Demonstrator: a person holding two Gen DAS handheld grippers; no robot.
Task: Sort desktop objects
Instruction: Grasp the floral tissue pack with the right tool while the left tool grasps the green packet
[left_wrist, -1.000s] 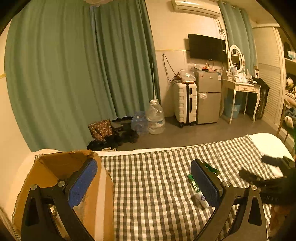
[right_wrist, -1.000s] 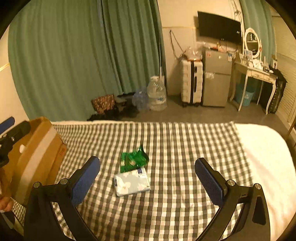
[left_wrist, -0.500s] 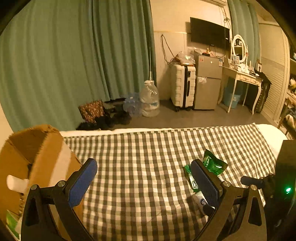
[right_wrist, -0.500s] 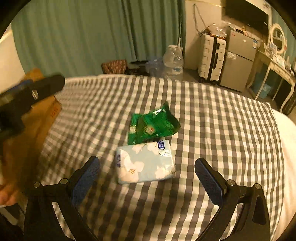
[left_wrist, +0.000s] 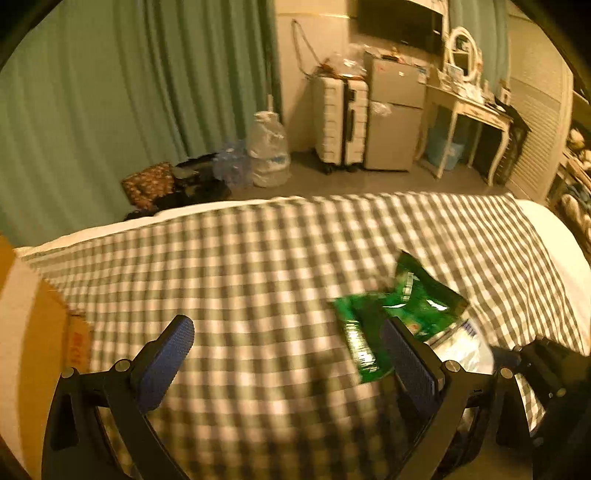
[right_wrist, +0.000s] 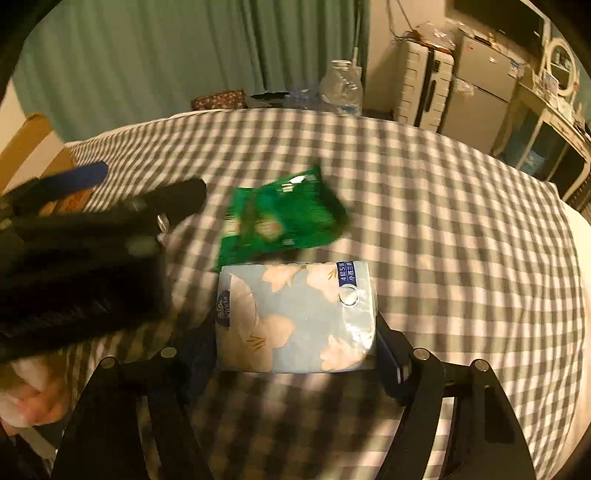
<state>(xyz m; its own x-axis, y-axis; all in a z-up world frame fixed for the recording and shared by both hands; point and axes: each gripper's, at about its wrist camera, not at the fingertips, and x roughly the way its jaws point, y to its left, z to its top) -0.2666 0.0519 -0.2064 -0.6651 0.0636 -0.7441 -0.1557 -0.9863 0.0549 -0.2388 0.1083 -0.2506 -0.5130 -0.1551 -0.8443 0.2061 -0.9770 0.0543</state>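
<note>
A light-blue flowered tissue pack (right_wrist: 295, 314) lies on the grey-checked cloth (right_wrist: 443, 221). My right gripper (right_wrist: 295, 332) straddles it, jaws closing, with both pads against the pack's short sides. A crumpled green snack packet (right_wrist: 284, 221) lies just beyond the pack and touches it. My left gripper (left_wrist: 286, 325) hovers open over bare cloth with nothing between its fingers. The green packet (left_wrist: 402, 314) and the tissue pack (left_wrist: 461, 347) sit behind its right finger. In the right wrist view the left gripper's fingers (right_wrist: 184, 195) show blurred to the packet's left.
An open cardboard box (left_wrist: 29, 332) stands at the left end of the cloth (left_wrist: 258, 258); it also shows in the right wrist view (right_wrist: 29, 136). A person's hand (right_wrist: 33, 398) holds the left gripper. Beyond the cloth's far edge are curtains, water jugs and a suitcase.
Both grippers have come down and tipped toward the cloth. The right one has closed in around the tissue pack. The left one has swung away from the box toward the green packet.
</note>
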